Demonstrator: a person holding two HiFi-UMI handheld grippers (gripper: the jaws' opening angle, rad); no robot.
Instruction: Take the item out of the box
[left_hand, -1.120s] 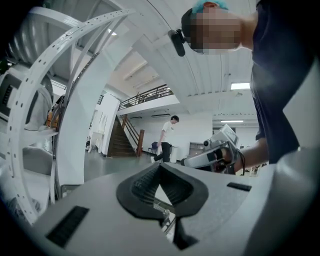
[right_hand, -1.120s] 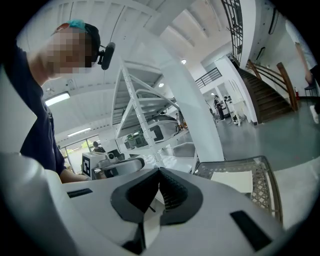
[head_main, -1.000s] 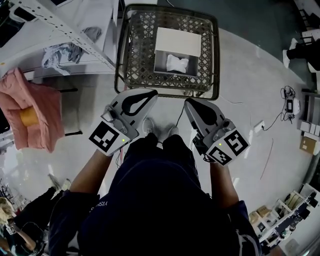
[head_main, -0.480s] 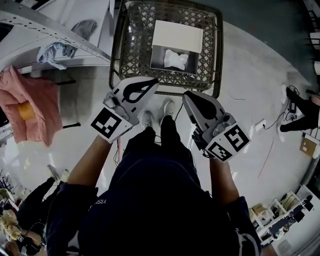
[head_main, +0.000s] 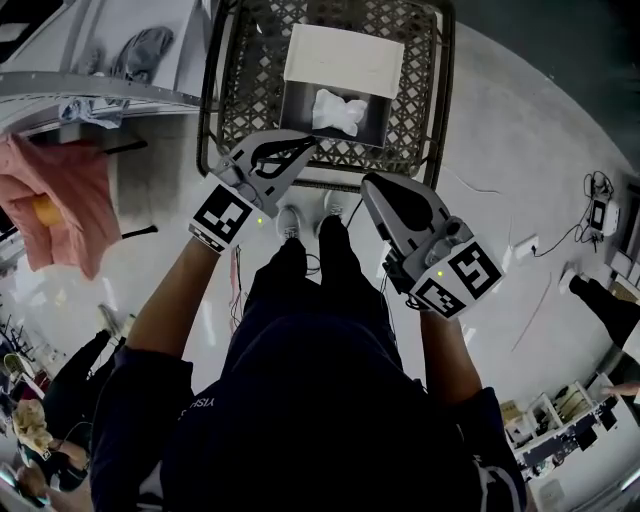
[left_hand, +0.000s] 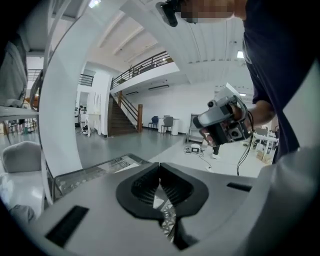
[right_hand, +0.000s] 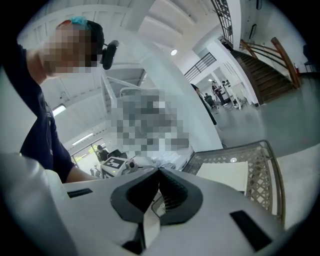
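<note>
Pale grey polished floor spreads under a dark lattice-walled basket (head_main: 432, 95), and everything else sits around it. Inside the basket lies an open grey box with a white flap folded back (head_main: 345, 58). The white crumpled item (head_main: 338, 108) rests in the box, against its near wall, with nothing touching it.

A person in dark clothes stands at the basket's near side, white shoes (head_main: 290, 222) just short of its rim. The left hand-held gripper (head_main: 308, 141) reaches over the basket's near rim, close to the box but above it. Its dark jaws are pressed together at the tips with nothing between them. The right hand-held gripper (head_main: 371, 184) hangs just outside the near rim, toward the basket's right corner. Its jaws are likewise closed and empty.

Left of the basket stands a grey metal shelf rack (head_main: 100, 90), and farther left hangs a pink cloth (head_main: 60, 205).
</note>
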